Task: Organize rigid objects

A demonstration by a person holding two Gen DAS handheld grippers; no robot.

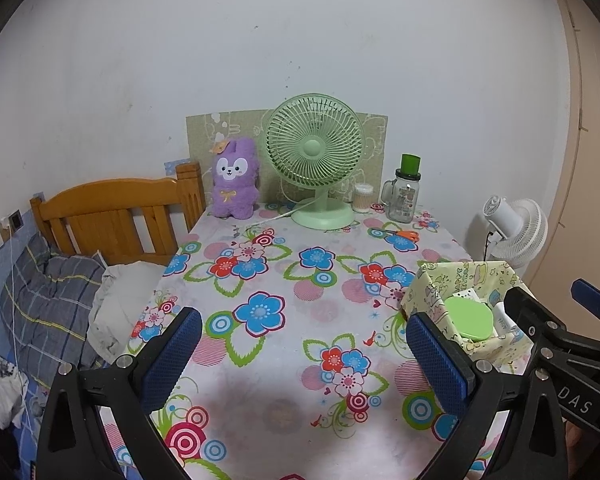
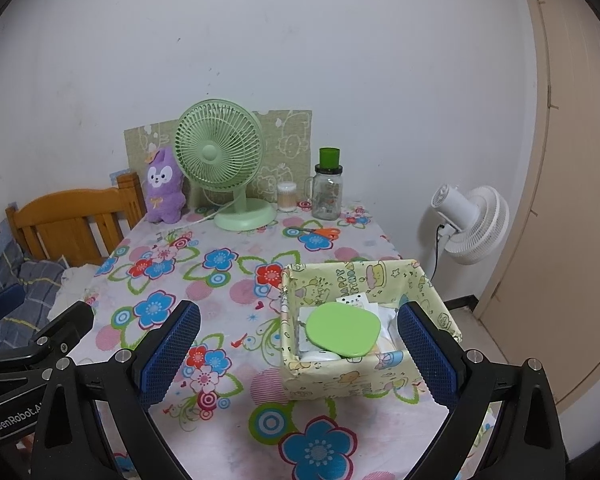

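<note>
You have one paper-lined box (image 2: 364, 376) at the right edge of the flowered surface (image 2: 236, 280). One green rounded lid (image 2: 343, 330) lies tilted on top of several white items you cannot make out. Your left gripper (image 1: 304, 360) and right gripper (image 2: 298, 356) both hover with jaws wide apart, holding nothing. One orange scissors (image 2: 320, 233) lies near two fans: green fan (image 2: 220, 148), white fan (image 2: 472, 224).
</note>
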